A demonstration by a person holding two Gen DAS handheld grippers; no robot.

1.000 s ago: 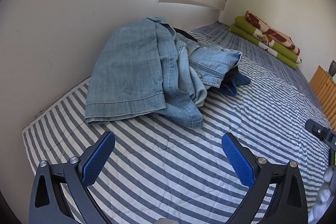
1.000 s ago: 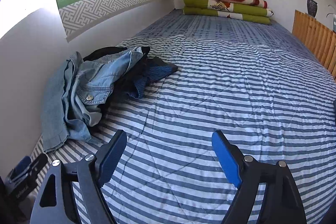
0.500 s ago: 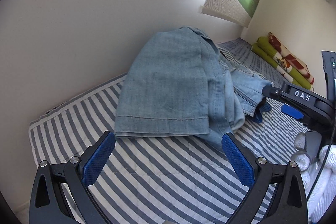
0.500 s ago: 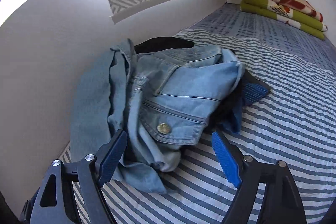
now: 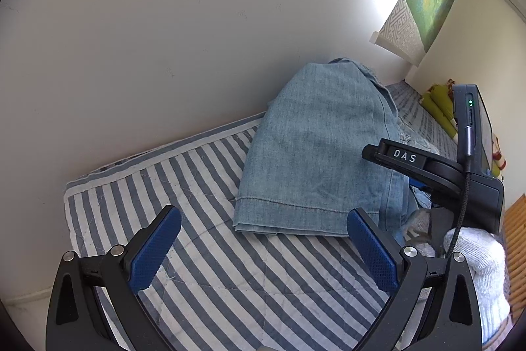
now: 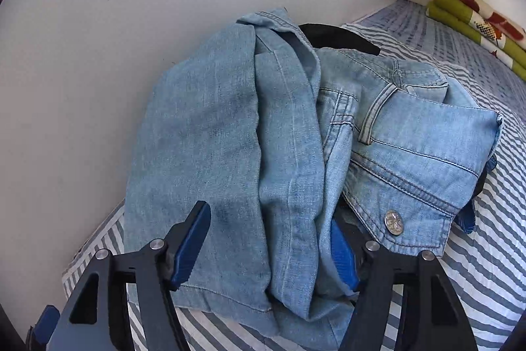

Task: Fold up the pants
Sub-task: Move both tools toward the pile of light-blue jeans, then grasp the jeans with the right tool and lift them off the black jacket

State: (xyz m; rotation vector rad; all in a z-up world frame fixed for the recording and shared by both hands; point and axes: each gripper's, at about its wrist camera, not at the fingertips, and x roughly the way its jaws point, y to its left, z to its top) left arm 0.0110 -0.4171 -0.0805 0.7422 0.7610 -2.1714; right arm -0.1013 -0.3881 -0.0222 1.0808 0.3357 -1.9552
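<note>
- Jeans [image 6: 250, 134] crumpled on the striped mattress [image 5: 203, 255] against the wall, legs running away from me.
- Right gripper [image 6: 269, 245] nearer — jaws wide, straddling a leg fold, nothing clamped.
- Left gripper [image 5: 263, 242] wide open, empty, just short of the hem [image 5: 296, 216].
- Light, faded denim; waistband button [image 6: 393, 222] showing.

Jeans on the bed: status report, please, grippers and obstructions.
Left gripper open, short of the hem. Right gripper open, straddling a bunched leg. Jeans crumpled in a heap against the wall. Dark garment underneath.
</note>
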